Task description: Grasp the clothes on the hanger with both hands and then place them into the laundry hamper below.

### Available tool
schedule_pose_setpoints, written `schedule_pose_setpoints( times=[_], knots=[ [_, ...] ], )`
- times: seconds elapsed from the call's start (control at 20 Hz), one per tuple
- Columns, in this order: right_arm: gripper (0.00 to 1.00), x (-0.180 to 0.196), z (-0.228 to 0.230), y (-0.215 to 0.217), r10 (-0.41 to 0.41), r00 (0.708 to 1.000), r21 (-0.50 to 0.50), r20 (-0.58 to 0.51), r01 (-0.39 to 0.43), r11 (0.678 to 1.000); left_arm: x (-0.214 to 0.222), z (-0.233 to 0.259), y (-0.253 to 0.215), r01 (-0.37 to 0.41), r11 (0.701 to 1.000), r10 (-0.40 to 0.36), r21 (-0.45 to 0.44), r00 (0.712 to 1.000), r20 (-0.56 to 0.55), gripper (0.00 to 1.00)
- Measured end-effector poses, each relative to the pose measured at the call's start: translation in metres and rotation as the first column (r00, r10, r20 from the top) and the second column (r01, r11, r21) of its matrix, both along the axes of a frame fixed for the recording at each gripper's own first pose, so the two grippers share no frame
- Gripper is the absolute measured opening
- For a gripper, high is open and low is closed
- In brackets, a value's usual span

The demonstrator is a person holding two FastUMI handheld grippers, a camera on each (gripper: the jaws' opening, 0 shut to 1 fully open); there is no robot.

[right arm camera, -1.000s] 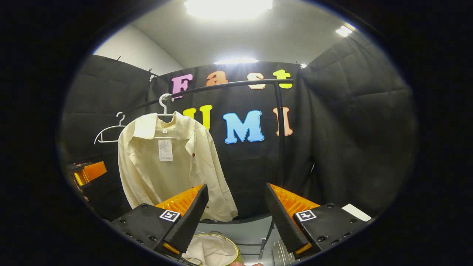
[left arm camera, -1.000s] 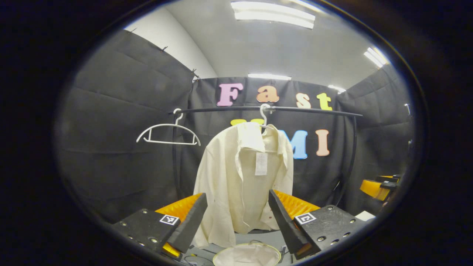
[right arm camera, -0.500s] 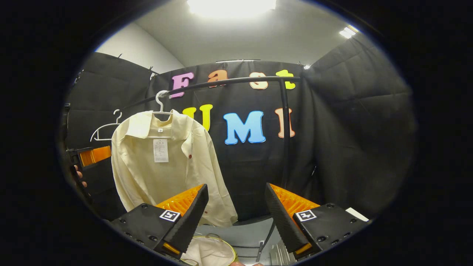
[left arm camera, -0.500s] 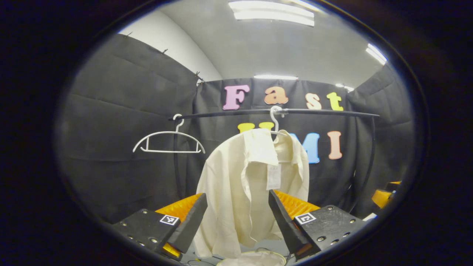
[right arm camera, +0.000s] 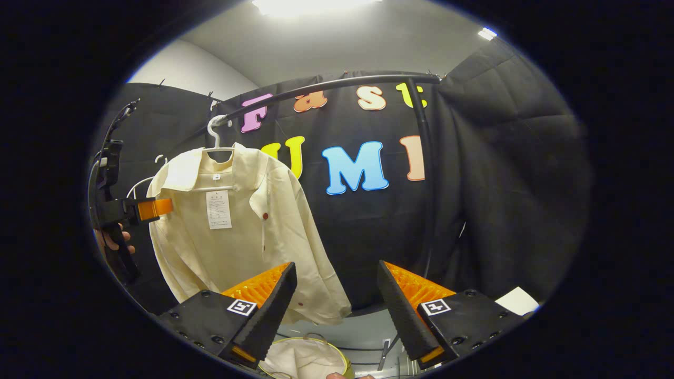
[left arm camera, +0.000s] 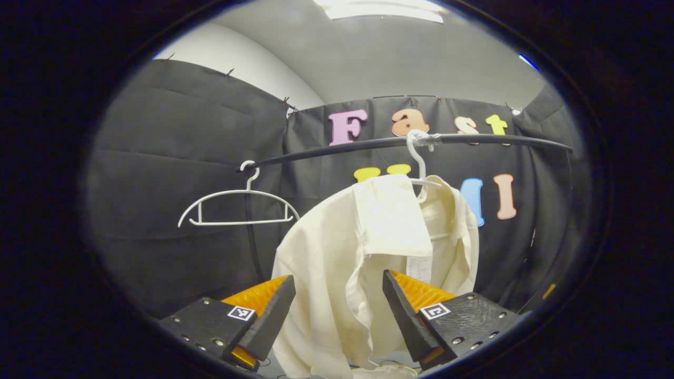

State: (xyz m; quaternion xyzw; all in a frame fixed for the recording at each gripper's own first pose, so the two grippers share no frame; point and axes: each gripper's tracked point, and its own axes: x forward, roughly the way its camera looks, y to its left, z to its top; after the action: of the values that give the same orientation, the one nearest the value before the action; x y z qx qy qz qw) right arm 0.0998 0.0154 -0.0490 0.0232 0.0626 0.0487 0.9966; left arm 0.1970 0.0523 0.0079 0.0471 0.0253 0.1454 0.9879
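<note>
A cream shirt hangs on a white hanger from a black rail. In the left gripper view my left gripper is open, close in front of the shirt's left shoulder and front, with cloth seen between its fingers but not pinched. In the right gripper view the shirt hangs at the left, and my right gripper is open, off to the right of the shirt's hem. The hamper with its pale lining sits below, between the right gripper's fingers. The left gripper and a hand show by the shirt's left edge.
An empty white hanger hangs at the left end of the rail. The rail's upright post stands right of the shirt. A grey floor lies under the rack, and black cloth walls close in on all sides.
Both grippers have moved up and closer to the rack. The shirt looms larger in the left gripper view, and the left gripper has risen to the shirt's shoulder height.
</note>
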Motion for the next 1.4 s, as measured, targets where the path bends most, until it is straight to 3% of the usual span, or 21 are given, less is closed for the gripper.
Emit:
schedule_pose_setpoints(
  times=[0.35,0.55,0.65,0.75,0.85,0.9,0.95,1.0,1.05,1.1,1.3,1.4],
  knots=[
    [0.95,0.043,-0.013,0.015,0.067,0.997,0.014,-0.035,-0.066,0.998,0.031,-0.007,0.020,-0.152,0.986,0.152,0.061,0.988,0.006,0.97],
    [0.95,0.064,-0.025,0.022,0.110,0.992,0.010,-0.058,-0.109,0.994,0.039,-0.005,0.033,-0.246,0.963,0.245,0.111,0.969,0.017,0.98],
    [0.97,0.072,-0.032,0.027,0.133,0.988,0.012,-0.075,-0.132,0.991,0.041,-0.006,0.040,-0.285,0.950,0.284,0.130,0.958,0.022,0.72],
    [0.95,0.082,-0.036,0.028,0.153,0.984,0.015,-0.088,-0.152,0.988,0.040,-0.003,0.045,-0.315,0.938,0.314,0.141,0.949,0.035,0.65],
    [0.94,0.090,-0.041,0.031,0.172,0.981,0.011,-0.094,-0.172,0.985,0.037,0.002,0.049,-0.328,0.934,0.324,0.140,0.945,0.054,0.31],
    [0.92,0.092,-0.043,0.033,0.184,0.978,0.006,-0.094,-0.184,0.983,0.037,0.003,0.051,-0.329,0.934,0.324,0.137,0.944,0.059,0.24],
    [0.96,0.097,-0.044,0.036,0.200,0.975,0.001,-0.094,-0.201,0.980,0.035,0.003,0.049,-0.320,0.938,0.315,0.130,0.947,0.058,0.10],
    [0.96,0.102,-0.045,0.040,0.219,0.971,-0.005,-0.092,-0.220,0.975,0.035,0.003,0.046,-0.305,0.945,0.301,0.119,0.952,0.053,0.05],
    [0.93,0.107,-0.044,0.044,0.238,0.967,-0.010,-0.089,-0.240,0.971,0.033,0.002,0.044,-0.283,0.954,0.279,0.103,0.959,0.048,0.06],
    [0.96,0.109,-0.044,0.049,0.259,0.962,-0.009,-0.086,-0.261,0.965,0.030,0.003,0.043,-0.275,0.957,0.273,0.094,0.961,0.041,0.06],
    [0.93,0.114,-0.038,0.079,0.369,0.927,0.007,-0.070,-0.370,0.929,0.015,0.010,0.036,-0.232,0.973,0.232,0.004,0.972,0.022,0.02],
    [0.96,0.113,-0.030,0.094,0.414,0.908,0.008,-0.058,-0.415,0.910,0.006,0.020,0.032,-0.217,0.976,0.217,-0.002,0.976,0.027,0.02]
  ],
)
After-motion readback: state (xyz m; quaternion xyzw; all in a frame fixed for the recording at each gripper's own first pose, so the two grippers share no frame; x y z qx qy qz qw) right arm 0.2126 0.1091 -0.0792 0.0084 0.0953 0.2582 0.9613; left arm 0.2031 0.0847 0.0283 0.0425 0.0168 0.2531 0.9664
